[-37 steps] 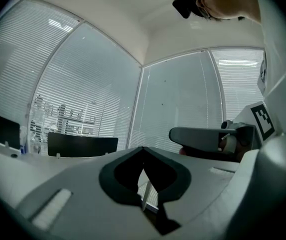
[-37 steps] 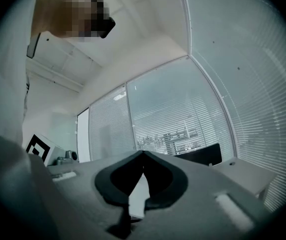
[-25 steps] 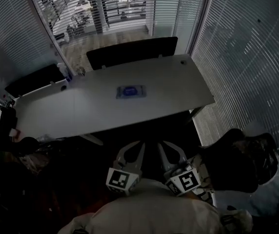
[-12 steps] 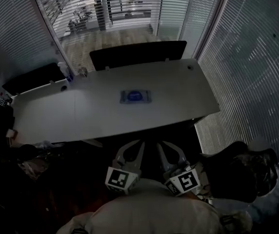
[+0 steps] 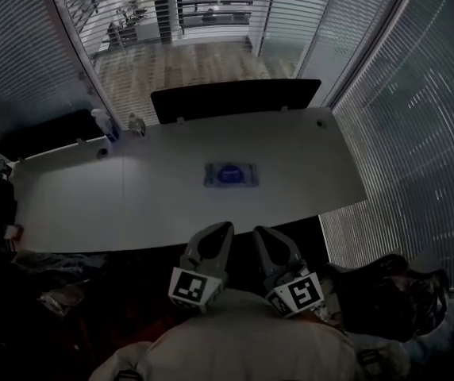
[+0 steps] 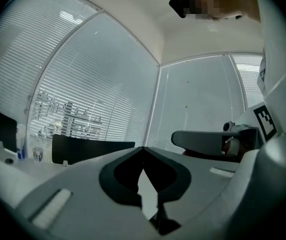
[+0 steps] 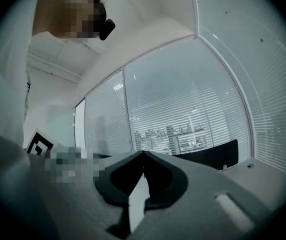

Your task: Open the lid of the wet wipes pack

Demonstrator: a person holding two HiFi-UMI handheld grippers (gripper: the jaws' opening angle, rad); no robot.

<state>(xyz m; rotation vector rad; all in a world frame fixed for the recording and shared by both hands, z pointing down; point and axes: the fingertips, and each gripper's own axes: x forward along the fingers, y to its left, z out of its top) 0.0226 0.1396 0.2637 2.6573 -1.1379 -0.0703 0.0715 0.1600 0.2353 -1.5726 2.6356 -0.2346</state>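
The wet wipes pack point(image 5: 231, 174), blue with a darker oval lid, lies flat near the middle of the long white table point(image 5: 92, 201). Both grippers are held side by side in front of the table's near edge, well short of the pack. My left gripper point(image 5: 217, 230) is shut with nothing in it; in the left gripper view its tips point(image 6: 143, 148) meet. My right gripper point(image 5: 263, 233) is shut and empty too, its tips point(image 7: 143, 154) touching. The pack does not show in either gripper view.
A black chair point(image 5: 235, 100) stands behind the table's far side. A spray bottle point(image 5: 104, 124) and a small bottle point(image 5: 137, 124) sit at the far left edge. A dark chair point(image 5: 382, 292) is at my right. Glass walls with blinds enclose the room.
Both grippers have moved forward together toward the table's near edge, still shut. The table and the pack now appear closer and more centred in the head view.
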